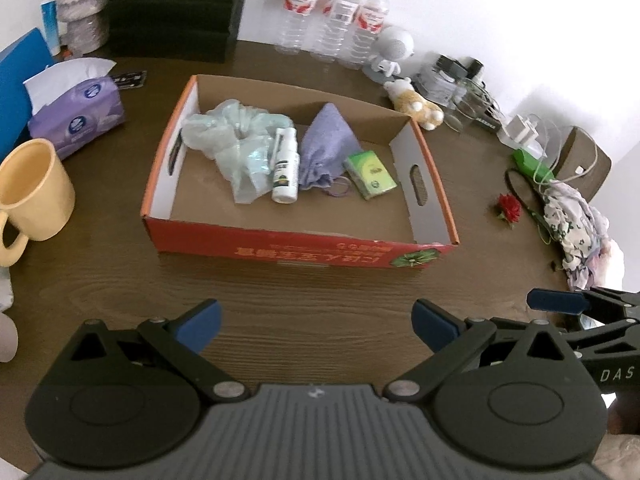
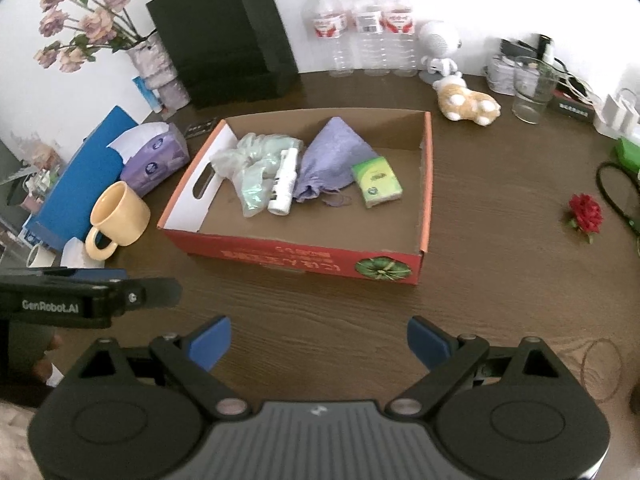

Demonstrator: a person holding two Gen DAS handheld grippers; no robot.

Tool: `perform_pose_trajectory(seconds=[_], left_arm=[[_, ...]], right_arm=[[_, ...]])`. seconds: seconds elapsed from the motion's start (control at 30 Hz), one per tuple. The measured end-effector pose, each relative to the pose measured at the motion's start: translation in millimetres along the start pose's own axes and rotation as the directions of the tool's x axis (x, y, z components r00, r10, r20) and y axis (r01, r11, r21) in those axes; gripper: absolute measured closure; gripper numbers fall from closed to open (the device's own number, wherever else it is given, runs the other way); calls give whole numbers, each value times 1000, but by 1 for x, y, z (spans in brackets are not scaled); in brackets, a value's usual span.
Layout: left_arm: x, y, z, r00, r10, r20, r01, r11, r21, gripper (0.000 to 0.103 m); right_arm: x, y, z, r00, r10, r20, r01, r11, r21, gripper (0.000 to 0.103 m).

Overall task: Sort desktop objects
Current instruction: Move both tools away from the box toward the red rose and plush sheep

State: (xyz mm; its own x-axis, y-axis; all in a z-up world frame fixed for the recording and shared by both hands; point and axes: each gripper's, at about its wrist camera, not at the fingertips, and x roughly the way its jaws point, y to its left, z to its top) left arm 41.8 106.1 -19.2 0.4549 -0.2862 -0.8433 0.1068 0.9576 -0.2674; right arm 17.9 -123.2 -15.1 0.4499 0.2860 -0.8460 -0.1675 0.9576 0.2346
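Both my tongs are spread wide and hold nothing: left tongs, right tongs, each hovering over bare worktop just short of the near wall of the cardboard box.

Sorted so far, by my reading: four or five things lie in the box toward its 12 o'clock end. They are a crumpled pale-green plastic bag, a white spray bottle lying flat and touching it, a purple drawstring pouch, and a green tissue packet at 3 o'clock of the pouch. A thin purple loop, perhaps a hair tie, lies beside the pouch mouth.

Left outside, judging from position alone: a red artificial rose at 3 o'clock of the box, a plush toy at 1 o'clock, a yellow mug and purple tissue pack at 9 o'clock. Which of these belong in the box I cannot tell.

Hard to make out: the floral cloth and cables at the right edge of the left view are distorted and partly cut off; the box print is unreadable.
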Motion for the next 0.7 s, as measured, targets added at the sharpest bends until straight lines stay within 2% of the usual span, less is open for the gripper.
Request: perform_pose_trajectory(seconds=[0.4,0.7], left_arm=[[20,-60,6,999,-46,-13,47,992,118,0],[47,-112,21,996,-87,-15,88,977,192,0]], right_arm=[[-21,-56,-19,996,-91,24,89,992,94,8],[-32,-121,-18,975,-209,69,197,969,152,8]])
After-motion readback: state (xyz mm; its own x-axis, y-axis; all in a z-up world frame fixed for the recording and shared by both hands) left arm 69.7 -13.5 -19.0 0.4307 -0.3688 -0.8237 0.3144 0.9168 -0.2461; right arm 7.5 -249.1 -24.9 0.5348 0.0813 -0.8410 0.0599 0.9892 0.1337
